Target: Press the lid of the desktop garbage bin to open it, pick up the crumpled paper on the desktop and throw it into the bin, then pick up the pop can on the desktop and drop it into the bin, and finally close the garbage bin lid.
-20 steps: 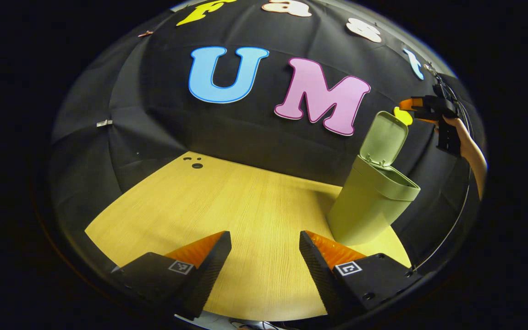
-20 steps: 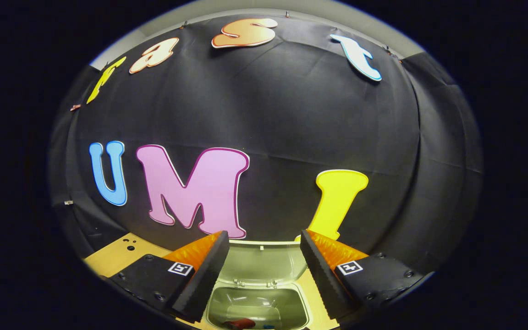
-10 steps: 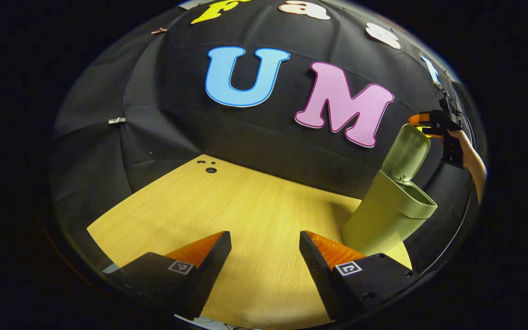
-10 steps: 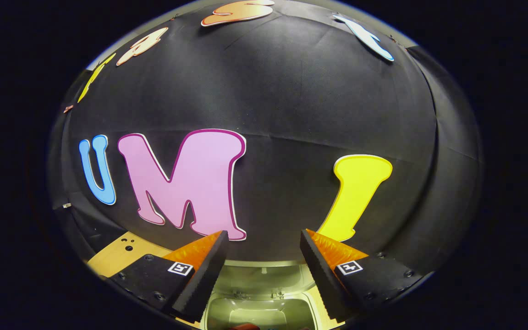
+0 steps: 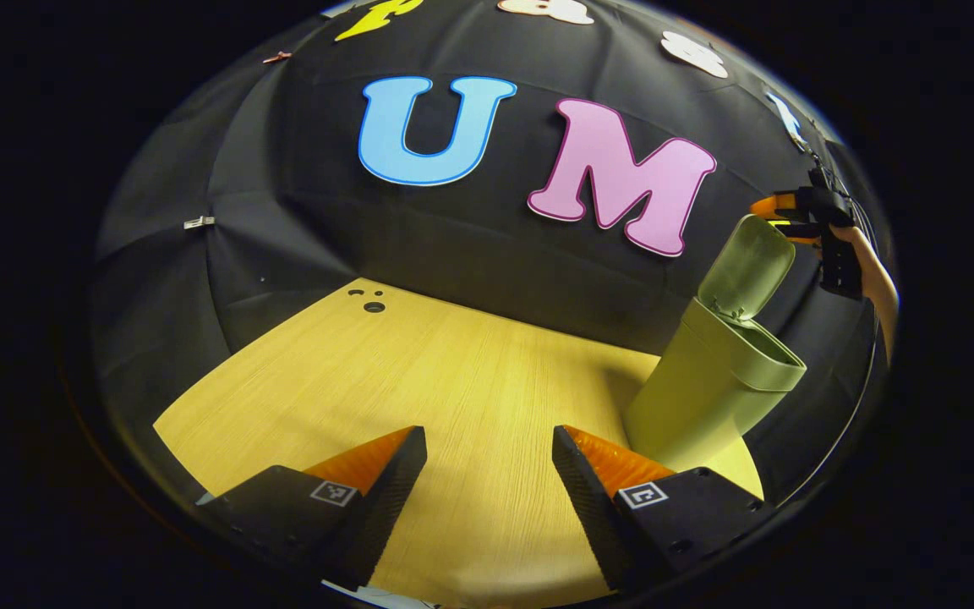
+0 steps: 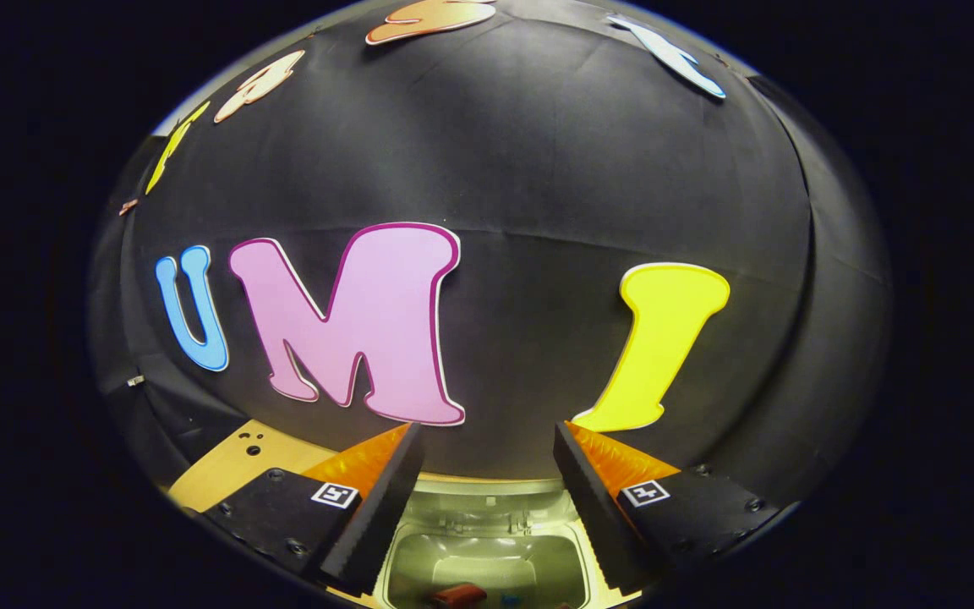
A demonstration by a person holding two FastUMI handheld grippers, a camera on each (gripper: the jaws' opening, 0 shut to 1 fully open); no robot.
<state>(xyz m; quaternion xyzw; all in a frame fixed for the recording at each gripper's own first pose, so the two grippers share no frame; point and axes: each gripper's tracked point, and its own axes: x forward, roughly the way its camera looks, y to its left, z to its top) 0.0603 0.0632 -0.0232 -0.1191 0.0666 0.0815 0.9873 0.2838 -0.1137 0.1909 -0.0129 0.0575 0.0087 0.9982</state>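
On the worktop (image 5: 419, 381), bare at left with the left tool (image 5: 489, 474) spread and holding nothing above it, the garbage bin (image 5: 707, 397) stands at right, lid (image 5: 745, 266) up. The right tool (image 6: 482, 482), also released and holding nothing, hovers over the mouth; something red (image 6: 457, 594), probably the pop can, lies inside. Judging by this, only closing remains.

The left gripper (image 5: 489, 474) is held low over the near edge of the wooden bench (image 5: 419, 381), its two fingers (image 5: 385, 482) spread apart with nothing between them. The green garbage bin (image 5: 711, 389) stands upright at the bench's far right corner, and its lid (image 5: 747, 266) is raised on the rear hinge. The right gripper (image 5: 779, 218) is held by a hand (image 5: 872, 275) just beside the lid's upper edge; contact cannot be determined.
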